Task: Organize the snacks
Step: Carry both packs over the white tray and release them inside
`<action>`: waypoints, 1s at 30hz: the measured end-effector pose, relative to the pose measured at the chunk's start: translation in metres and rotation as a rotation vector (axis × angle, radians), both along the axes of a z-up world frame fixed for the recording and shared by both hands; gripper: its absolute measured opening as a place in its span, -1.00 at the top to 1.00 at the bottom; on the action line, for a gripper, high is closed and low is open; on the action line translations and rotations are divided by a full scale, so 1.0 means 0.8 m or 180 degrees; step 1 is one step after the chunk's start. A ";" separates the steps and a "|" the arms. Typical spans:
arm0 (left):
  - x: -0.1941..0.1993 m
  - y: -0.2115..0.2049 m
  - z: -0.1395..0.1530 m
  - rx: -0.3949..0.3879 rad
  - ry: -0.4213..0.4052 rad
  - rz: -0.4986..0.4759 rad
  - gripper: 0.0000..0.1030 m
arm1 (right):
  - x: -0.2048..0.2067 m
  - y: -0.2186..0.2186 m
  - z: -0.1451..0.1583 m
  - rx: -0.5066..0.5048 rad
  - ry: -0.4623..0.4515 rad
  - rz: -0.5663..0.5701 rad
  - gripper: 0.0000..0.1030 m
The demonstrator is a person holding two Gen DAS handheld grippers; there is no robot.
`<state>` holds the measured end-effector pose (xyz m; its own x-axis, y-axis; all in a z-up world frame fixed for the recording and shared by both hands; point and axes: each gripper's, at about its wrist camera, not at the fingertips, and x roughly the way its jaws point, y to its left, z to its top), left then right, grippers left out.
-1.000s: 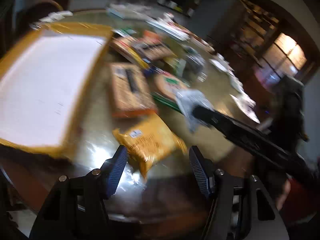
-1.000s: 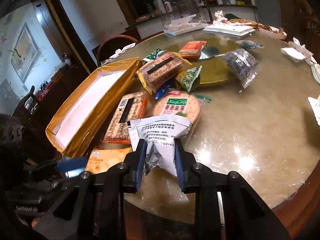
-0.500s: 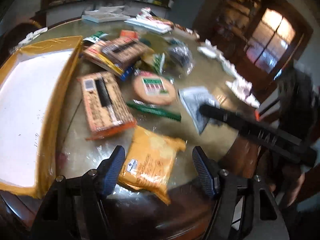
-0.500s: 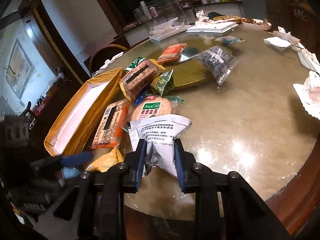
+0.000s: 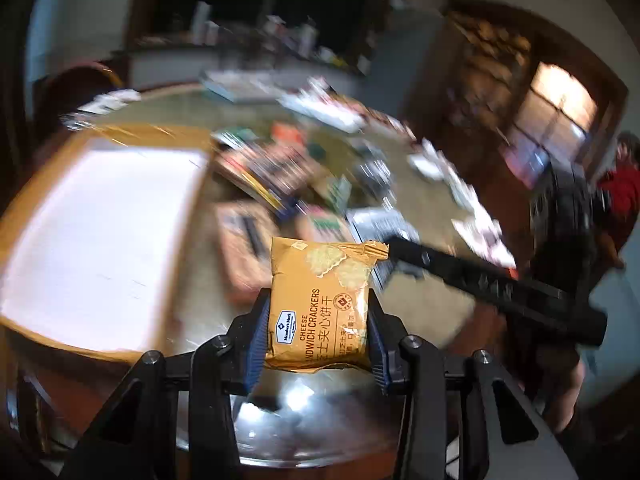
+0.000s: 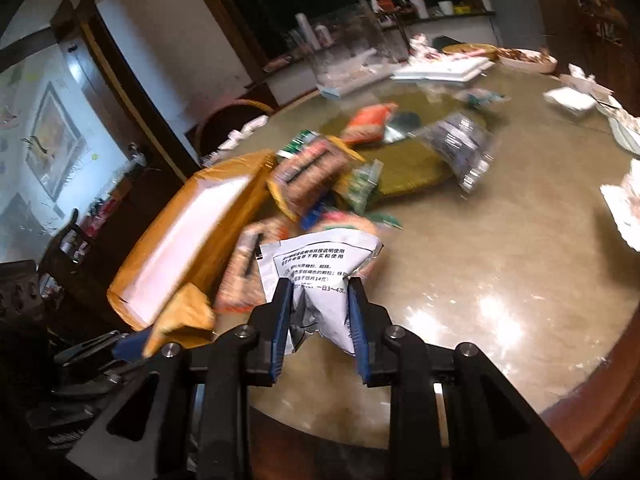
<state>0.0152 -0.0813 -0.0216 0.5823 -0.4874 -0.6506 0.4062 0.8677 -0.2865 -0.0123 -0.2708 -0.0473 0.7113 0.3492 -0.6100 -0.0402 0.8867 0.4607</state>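
A: Left gripper (image 5: 316, 328)?
B: Clamped on yellow cheese cracker pack (image 5: 320, 304), both pads pressing its sides. Pack upright, lifted off the table (image 5: 424, 308), near edge, just right of the box (image 5: 100, 232).

A: Right gripper (image 6: 318, 328)?
B: Pinching white printed pouch (image 6: 320, 276) by its lower end. Pouch crumpled between the fingers, top fanned out, held over the near table edge.

A: Box details?
B: Open, yellow walls, white inside, flat on the table at left. Seen in right wrist view too, left of the snack pile.

A: Rest of snacks?
B: Blurry. Orange cracker box (image 6: 244, 276) lying flat just beyond the pouch, next to the box wall. Striped brown-yellow pack (image 6: 312, 176) further off, leaning on other packs. Orange bag (image 6: 370, 122) and clear plastic bag (image 6: 460, 152) farther out, on or near the green turntable (image 6: 412, 168). White trays (image 6: 444, 70) at far edge.

A: Grippers relative to each other?
B: Side by side at near edge, apart, not touching. Right one crossing the left view at right; cracker pack showing lower left in the right view.
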 end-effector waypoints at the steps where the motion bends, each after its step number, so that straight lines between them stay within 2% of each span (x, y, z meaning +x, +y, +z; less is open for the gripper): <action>1: 0.003 0.018 0.009 -0.0046 -0.0060 0.0161 0.17 | 0.005 0.009 0.006 0.0025 -0.0049 0.0058 0.43; 3: 0.013 0.058 0.021 -0.0140 -0.0166 0.0517 0.17 | 0.016 0.033 0.017 0.0039 -0.0117 0.0225 0.43; 6: 0.032 0.107 0.026 -0.0082 -0.0220 0.0982 0.17 | 0.039 0.077 0.025 0.0075 -0.0177 0.0511 0.43; 12: 0.070 0.172 0.006 -0.0079 -0.0062 0.1425 0.17 | 0.090 0.188 0.028 0.0006 -0.0167 0.1139 0.43; 15: 0.081 0.196 -0.007 -0.0141 0.0101 0.1575 0.17 | 0.111 0.230 0.019 -0.0168 -0.0078 0.1260 0.43; 18: 0.083 0.199 -0.017 -0.0029 0.0119 0.1649 0.17 | 0.129 0.257 0.005 -0.0240 0.0058 0.1365 0.43; 21: 0.092 0.197 -0.029 0.0006 0.0221 0.1630 0.17 | 0.134 0.281 -0.008 -0.0519 0.0091 0.1426 0.39; 24: 0.105 0.197 -0.037 0.0015 0.0312 0.1611 0.16 | 0.141 0.293 -0.019 -0.0654 0.0191 0.1438 0.35; 25: 0.106 0.196 -0.039 0.0039 0.0303 0.1600 0.15 | 0.139 0.294 -0.018 -0.0744 0.0136 0.1389 0.21; 26: 0.107 0.195 -0.040 0.0067 0.0306 0.1605 0.14 | 0.141 0.296 -0.017 -0.0791 0.0126 0.1373 0.18; 28: 0.109 0.196 -0.042 0.0054 0.0346 0.1569 0.09 | 0.141 0.295 -0.015 -0.0744 0.0120 0.1386 0.13; 30: 0.109 0.201 -0.039 -0.0040 0.0338 0.1550 -0.02 | 0.141 0.289 -0.012 -0.0641 0.0129 0.1386 -0.02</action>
<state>0.1024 0.0796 -0.0531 0.6750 -0.1836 -0.7146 -0.0775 0.9456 -0.3161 0.1006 -0.0394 -0.0571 0.4994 0.4814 -0.7203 -0.4131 0.8632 0.2904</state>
